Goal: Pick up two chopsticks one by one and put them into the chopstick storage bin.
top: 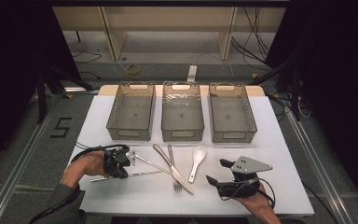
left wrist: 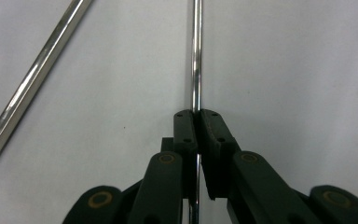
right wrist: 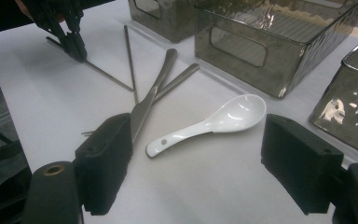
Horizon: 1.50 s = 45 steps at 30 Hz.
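Chopstick (left wrist: 196, 56) runs lengthwise through the left claw (left wrist: 197, 116).

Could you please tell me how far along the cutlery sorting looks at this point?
Nothing looks sorted yet: the three clear plastic bins hold nothing. In hand: the left gripper is shut on a thin metal chopstick lying on the white table. Left to do: the second metal chopstick, steel knife, steel fork and white ceramic spoon. The right gripper waits open.

bare table front (top: 135, 196), three bins (top: 182, 112) behind
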Motion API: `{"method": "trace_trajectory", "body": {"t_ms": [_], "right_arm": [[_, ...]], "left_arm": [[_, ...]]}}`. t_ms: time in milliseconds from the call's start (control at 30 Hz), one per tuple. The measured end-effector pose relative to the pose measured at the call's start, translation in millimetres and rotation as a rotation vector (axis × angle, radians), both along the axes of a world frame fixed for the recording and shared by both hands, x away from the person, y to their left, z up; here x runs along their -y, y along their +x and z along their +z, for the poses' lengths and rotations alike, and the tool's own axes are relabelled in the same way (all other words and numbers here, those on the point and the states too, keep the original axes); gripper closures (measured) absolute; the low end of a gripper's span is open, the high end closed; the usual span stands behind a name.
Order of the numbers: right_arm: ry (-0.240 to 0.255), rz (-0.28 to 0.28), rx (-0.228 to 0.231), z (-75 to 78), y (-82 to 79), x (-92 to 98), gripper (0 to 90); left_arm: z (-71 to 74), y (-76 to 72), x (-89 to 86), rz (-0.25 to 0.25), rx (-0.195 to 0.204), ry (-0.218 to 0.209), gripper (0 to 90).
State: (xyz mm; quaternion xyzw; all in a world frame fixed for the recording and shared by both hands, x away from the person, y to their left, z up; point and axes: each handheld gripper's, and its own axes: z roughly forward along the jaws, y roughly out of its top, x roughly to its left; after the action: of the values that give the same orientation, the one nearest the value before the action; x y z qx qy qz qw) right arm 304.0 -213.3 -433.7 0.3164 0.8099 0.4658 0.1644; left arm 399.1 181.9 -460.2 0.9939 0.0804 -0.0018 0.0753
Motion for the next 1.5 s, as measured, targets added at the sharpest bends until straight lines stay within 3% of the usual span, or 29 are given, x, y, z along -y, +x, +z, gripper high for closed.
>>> {"method": "trace_trajectory", "body": {"t_ms": [233,433,600,667,900,933,1167,1300,1500], "right_arm": [[0.001,0.004,0.000,0.2,-0.1,0.2,26.4],[0.001,0.005,-0.001,0.2,-0.3,0.3,26.4],[0.007,0.003,-0.004,0.3,-0.2,1.0,26.2],[0.009,0.001,-0.003,0.4,-0.3,1.3,26.1],[0.013,-0.003,-0.004,0.3,-0.4,2.3,26.0],[0.017,-0.002,-0.005,0.1,-0.2,2.2,26.1],[0.026,-0.004,-0.015,-0.1,-0.3,3.0,25.8],[0.030,-0.011,-0.014,-0.1,-0.6,3.6,25.8],[0.050,-0.019,0.001,0.3,-1.0,5.6,25.8]], "left_arm": [[10.8,-3.3,-3.2,0.016,-0.009,-0.017,84.8],[30.6,-5.6,-5.6,0.039,0.062,-0.060,84.8],[46.7,-3.1,-3.8,0.136,0.157,-0.174,84.8],[48.9,-1.7,-0.7,0.177,0.151,-0.238,84.8],[53.7,4.4,6.9,0.314,0.200,-0.306,84.8],[55.2,5.7,7.1,0.353,0.200,-0.334,84.8],[65.3,13.1,-0.2,0.488,0.211,-0.477,84.8],[69.5,19.3,-5.2,0.551,0.237,-0.520,84.8],[78.5,33.5,-9.4,0.603,0.269,-0.562,84.8]]}}
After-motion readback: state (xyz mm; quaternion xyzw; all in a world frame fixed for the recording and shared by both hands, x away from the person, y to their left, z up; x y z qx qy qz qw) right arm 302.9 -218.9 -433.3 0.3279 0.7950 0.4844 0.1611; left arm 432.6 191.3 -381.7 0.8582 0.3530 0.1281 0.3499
